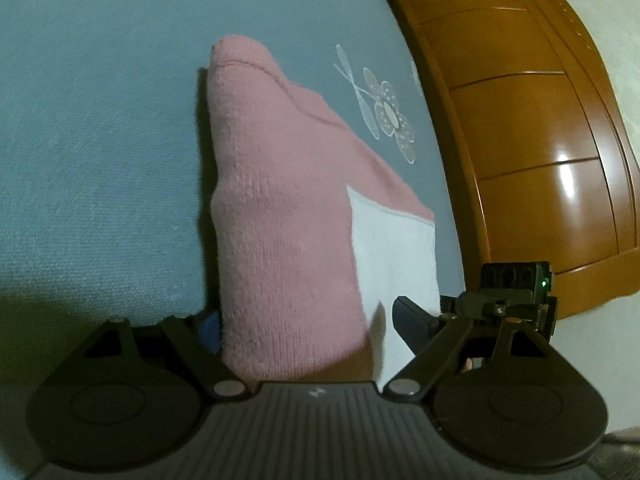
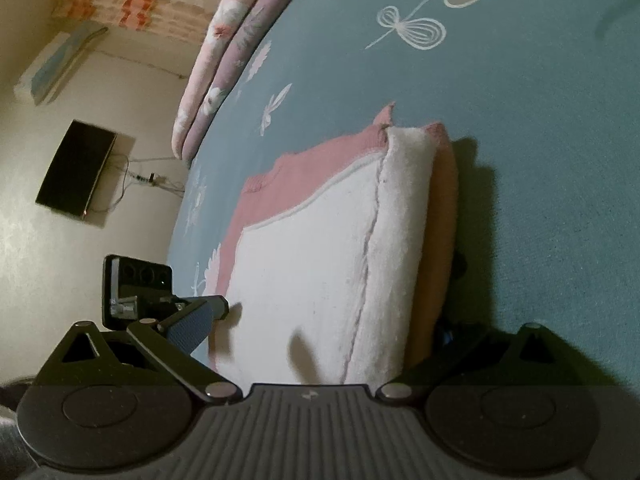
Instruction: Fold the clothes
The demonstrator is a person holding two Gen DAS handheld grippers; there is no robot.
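A folded pink and white knitted sweater (image 1: 280,208) lies on the blue-grey bedsheet (image 1: 100,140), thick and several layers deep. My left gripper (image 1: 306,316) straddles its near end. The left finger is mostly hidden behind the pink fold, and the right finger (image 1: 408,320) hovers over the white panel with a gap showing. In the right wrist view the same sweater (image 2: 312,280) fills the space between the wide jaws of my right gripper (image 2: 334,318). Its blue-padded left finger (image 2: 192,320) stands just off the white edge. Its right finger is hidden behind the stacked folds.
The sheet (image 2: 540,160) carries embroidered flowers. A glossy wooden headboard (image 1: 540,140) borders the bed on the right of the left wrist view. Folded floral quilts (image 2: 224,60) lie at the bed's far edge. A dark flat screen (image 2: 76,168) with cables hangs on the wall.
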